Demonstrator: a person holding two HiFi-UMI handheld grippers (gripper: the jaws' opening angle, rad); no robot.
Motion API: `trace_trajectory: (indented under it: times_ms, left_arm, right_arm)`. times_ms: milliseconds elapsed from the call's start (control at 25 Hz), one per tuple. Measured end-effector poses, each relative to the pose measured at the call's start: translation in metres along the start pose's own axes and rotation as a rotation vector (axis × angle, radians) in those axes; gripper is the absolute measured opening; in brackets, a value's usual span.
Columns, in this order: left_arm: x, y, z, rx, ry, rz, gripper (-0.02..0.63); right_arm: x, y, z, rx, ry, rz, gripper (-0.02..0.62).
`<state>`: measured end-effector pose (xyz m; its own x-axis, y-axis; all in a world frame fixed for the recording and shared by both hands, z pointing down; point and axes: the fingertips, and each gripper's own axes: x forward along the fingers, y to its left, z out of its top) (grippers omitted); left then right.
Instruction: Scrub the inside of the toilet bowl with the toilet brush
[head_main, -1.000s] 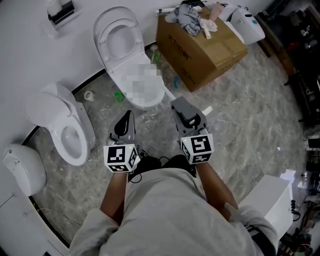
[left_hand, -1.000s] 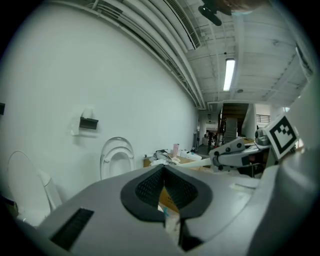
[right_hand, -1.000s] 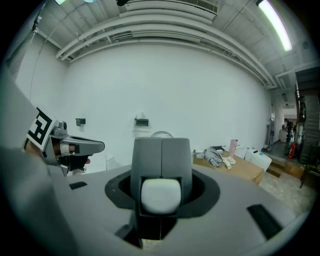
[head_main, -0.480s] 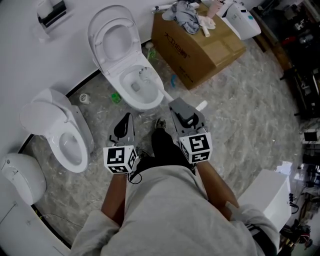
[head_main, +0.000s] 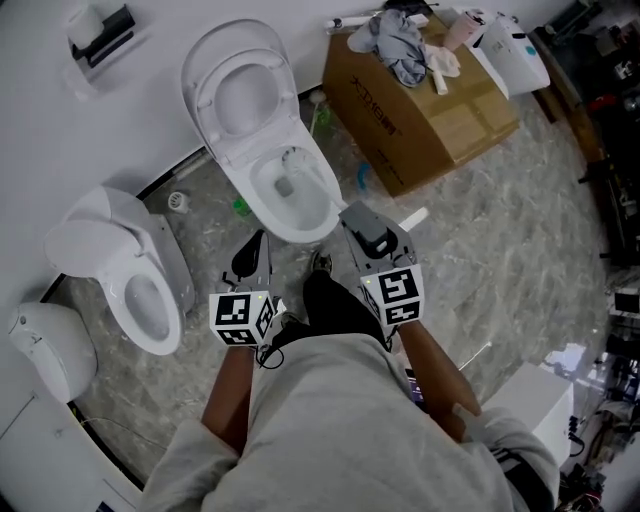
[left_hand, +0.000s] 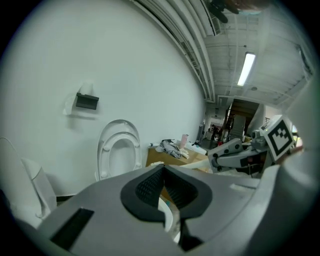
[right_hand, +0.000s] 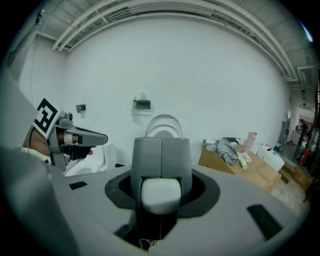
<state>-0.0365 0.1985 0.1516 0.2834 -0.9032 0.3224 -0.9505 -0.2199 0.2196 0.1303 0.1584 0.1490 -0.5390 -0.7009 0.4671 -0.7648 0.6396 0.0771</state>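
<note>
A white toilet (head_main: 222, 52) stands against the wall with lid and seat raised, its bowl (head_main: 318, 214) open just ahead of both grippers. A white brush head (head_main: 293, 158) rests at the bowl's far inner wall. My right gripper (head_main: 352, 212) hovers at the bowl's near right rim, shut on the white toilet brush handle (right_hand: 160, 195), whose end (head_main: 414, 216) sticks out to its right. My left gripper (head_main: 257, 243) is shut and empty, low beside the bowl's near left; its pads (left_hand: 150, 185) meet, and the raised lid (left_hand: 119, 150) lies beyond them.
A second toilet (head_main: 135, 270) stands at the left, a white appliance (head_main: 50, 345) beyond it. A cardboard box (head_main: 425, 95) with a grey cloth (head_main: 400, 40) sits right of the toilet. A green bottle (head_main: 318, 115) and small items lie on the marble floor.
The person has stepped forward: a dark-trousered leg and shoe now show between the grippers, and the toilet bowl lies closer to both. The grippers keep their pose and grip.
</note>
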Motion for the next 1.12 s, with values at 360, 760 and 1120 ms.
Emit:
trace_trajectory:
  times_ms: [360,760,1120]
  left_arm:
    - [0.093,0.036,-0.028,-0.043,0.137,0.084,0.009]
    - [0.163,0.081,-0.090,-0.090,0.269,0.111,0.009]
    - [0.217,0.107,-0.168,-0.160,0.363,0.031,0.009]
  right_arm:
    - [0.094,-0.051,-0.024,-0.080,0.136,0.146,0.157]
    - [0.182,-0.074,-0.074,-0.116,0.253,0.214,0.158]
    - [0.248,-0.064,-0.132,-0.236,0.377,0.251,0.158]
